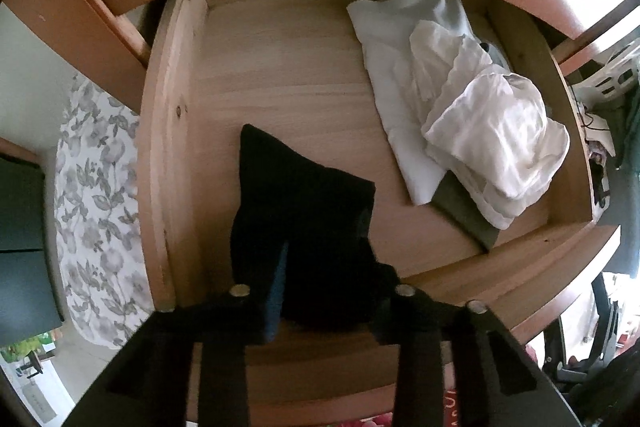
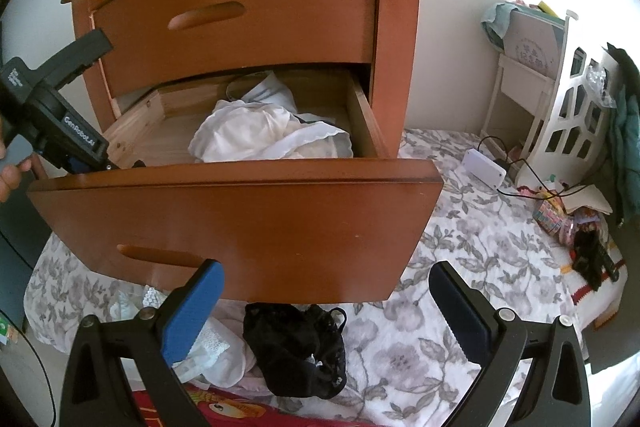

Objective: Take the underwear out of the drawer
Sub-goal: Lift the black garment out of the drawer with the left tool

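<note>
Black underwear (image 1: 304,219) lies between the left gripper's (image 1: 324,247) fingers (image 1: 276,279), apparently clamped, inside the drawer (image 1: 160,147).

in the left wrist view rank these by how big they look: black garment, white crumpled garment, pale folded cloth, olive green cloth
1. black garment, though it is nearest the camera
2. pale folded cloth and white crumpled garment, too alike to rank
3. olive green cloth, mostly covered

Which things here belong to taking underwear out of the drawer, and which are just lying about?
Job:
open drawer
black garment in left hand-held gripper
white clothes

Lying about:
black lace garment
white shelf
white box
</note>
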Demonstrator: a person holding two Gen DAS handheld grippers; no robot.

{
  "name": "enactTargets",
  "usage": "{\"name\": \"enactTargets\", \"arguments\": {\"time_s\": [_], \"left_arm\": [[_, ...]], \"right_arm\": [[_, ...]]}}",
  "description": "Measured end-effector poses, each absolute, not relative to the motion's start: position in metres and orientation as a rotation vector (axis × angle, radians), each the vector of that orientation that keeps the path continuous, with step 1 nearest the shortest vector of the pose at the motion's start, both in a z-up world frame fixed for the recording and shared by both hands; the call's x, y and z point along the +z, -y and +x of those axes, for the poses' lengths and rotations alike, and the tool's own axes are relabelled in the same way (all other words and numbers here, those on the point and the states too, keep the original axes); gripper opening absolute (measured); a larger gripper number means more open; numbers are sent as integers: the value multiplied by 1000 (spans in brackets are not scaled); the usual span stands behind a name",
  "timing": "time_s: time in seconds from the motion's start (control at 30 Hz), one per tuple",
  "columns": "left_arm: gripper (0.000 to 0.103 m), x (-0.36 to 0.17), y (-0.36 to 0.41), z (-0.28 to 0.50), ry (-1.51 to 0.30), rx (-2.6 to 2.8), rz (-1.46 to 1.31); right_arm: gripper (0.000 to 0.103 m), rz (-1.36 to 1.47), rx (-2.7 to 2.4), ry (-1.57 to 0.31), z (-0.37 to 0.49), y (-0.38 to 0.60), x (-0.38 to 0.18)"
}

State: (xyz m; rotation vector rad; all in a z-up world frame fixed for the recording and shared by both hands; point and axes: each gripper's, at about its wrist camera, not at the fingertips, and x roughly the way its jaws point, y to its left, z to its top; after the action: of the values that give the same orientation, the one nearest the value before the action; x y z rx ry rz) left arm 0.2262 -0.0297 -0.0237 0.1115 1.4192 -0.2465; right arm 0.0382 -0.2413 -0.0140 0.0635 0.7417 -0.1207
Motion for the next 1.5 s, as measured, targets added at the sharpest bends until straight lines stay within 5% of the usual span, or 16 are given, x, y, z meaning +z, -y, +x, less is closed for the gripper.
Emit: {"name": "enactTargets", "arguments": {"time_s": [0.37,1.5], "left_arm": [[18,-11,5,227,-1316,-213,13],[15,53,-54,101,-668,-292,-472]], "right_arm": [[103,81,-121,-742,37,244,-14],[103,32,-149,-740,38,238,-13]]}}
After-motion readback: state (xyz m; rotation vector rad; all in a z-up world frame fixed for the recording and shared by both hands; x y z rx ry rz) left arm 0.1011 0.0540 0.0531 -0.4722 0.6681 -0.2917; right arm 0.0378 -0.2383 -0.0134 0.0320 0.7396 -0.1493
